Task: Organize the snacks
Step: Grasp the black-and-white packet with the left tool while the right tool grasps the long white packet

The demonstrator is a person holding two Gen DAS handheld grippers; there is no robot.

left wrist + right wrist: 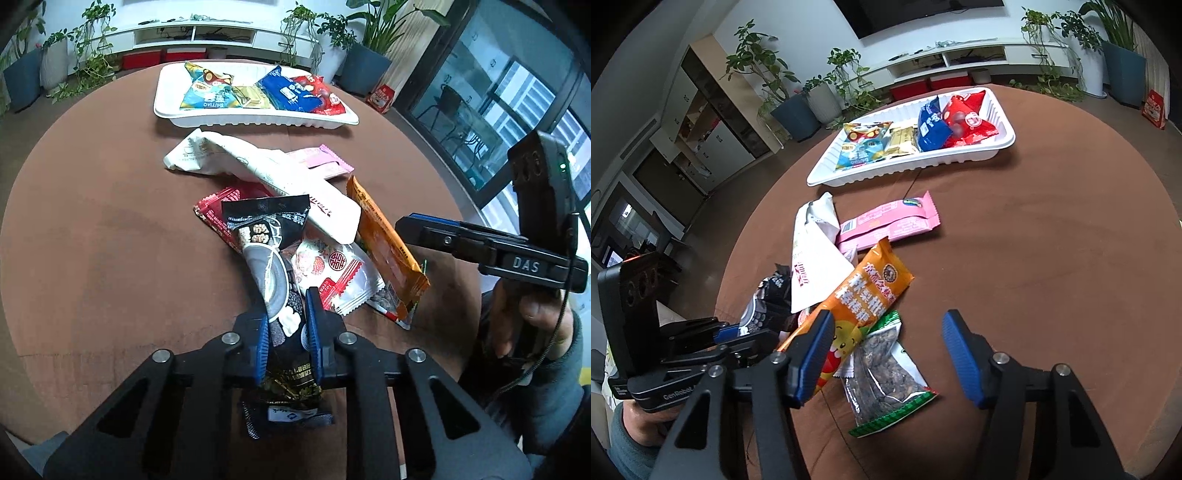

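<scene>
Left wrist view: the left gripper [287,332] pinches a black snack packet [271,254] between its blue fingers [314,328], nearly closed on the wrapper; ahead of them a loose pile of packets lies on the brown surface [103,240], the white tray [255,114] beyond.

Right wrist view: the right gripper [886,356] hovers with fingers parted and empty, a seed packet [886,376] lying between them, an orange packet [864,302] beside the left finger.

**Left gripper clamped, right gripper apart**

The left gripper [287,334] tilted downward, its blue pads pinched tight on a black snack packet [271,254]. The right gripper [886,354] also angled down, jaws spread with neither pad pressing anything. A hand [532,317] in a grey sleeve gripped its handle.
</scene>
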